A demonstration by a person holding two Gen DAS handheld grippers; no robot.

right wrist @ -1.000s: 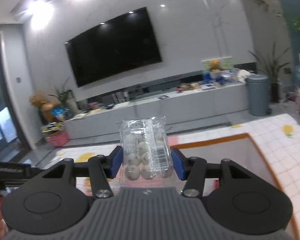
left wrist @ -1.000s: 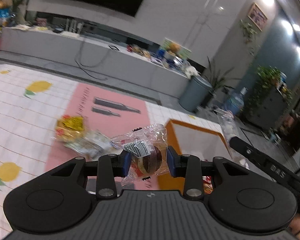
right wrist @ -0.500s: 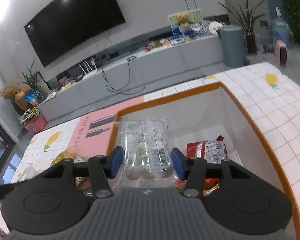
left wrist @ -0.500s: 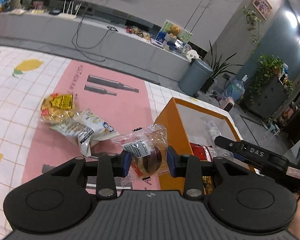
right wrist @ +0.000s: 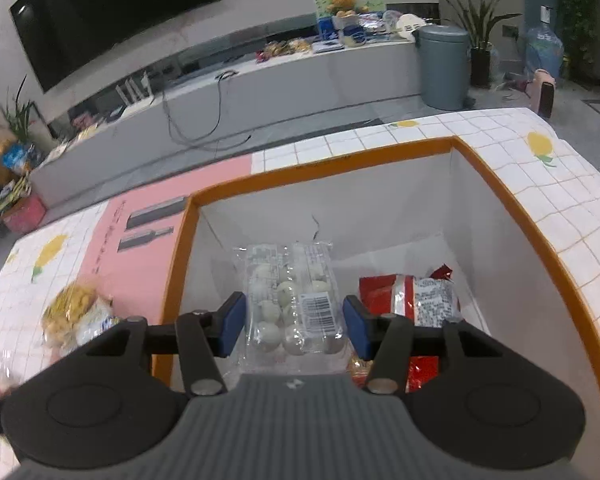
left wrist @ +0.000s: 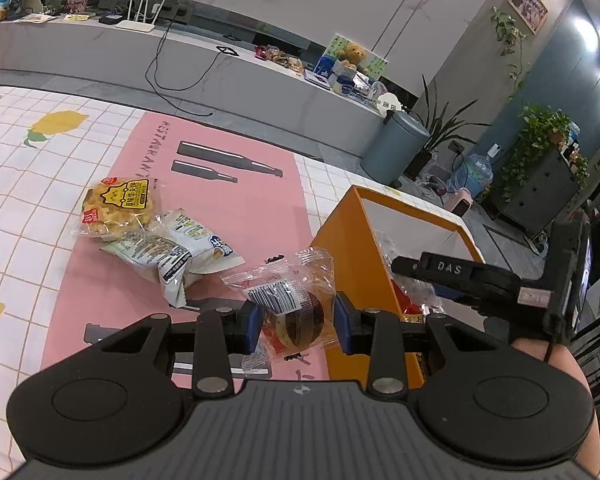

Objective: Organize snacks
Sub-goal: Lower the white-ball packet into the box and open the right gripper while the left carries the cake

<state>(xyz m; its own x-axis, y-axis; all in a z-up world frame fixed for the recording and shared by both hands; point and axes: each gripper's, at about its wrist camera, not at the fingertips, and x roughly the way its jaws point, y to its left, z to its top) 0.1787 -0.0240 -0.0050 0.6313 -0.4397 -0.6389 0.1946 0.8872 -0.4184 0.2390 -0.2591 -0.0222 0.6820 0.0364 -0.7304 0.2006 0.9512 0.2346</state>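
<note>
My left gripper [left wrist: 296, 322] is shut on a clear-wrapped brown cake [left wrist: 294, 312], held above the pink mat just left of the orange box [left wrist: 350, 240]. My right gripper [right wrist: 294, 324] hangs over the inside of the orange box [right wrist: 512, 204]. Its jaws stand slightly apart from a clear pack of white candy balls [right wrist: 294, 300] that sits between them. A red snack bag [right wrist: 404, 292] lies on the box floor. The right gripper also shows in the left wrist view [left wrist: 460, 276], over the box.
A yellow cracker pack [left wrist: 118, 204] and a white snack bag [left wrist: 172, 248] lie on the pink mat [left wrist: 228, 208], left of the box. They also show blurred in the right wrist view [right wrist: 76, 312]. The lemon-print tablecloth [right wrist: 560, 200] surrounds the box.
The right gripper has tipped down and lowered into the box, and its jaws have opened off the candy pack. The left gripper moved closer to the table beside the box, still holding the cake.
</note>
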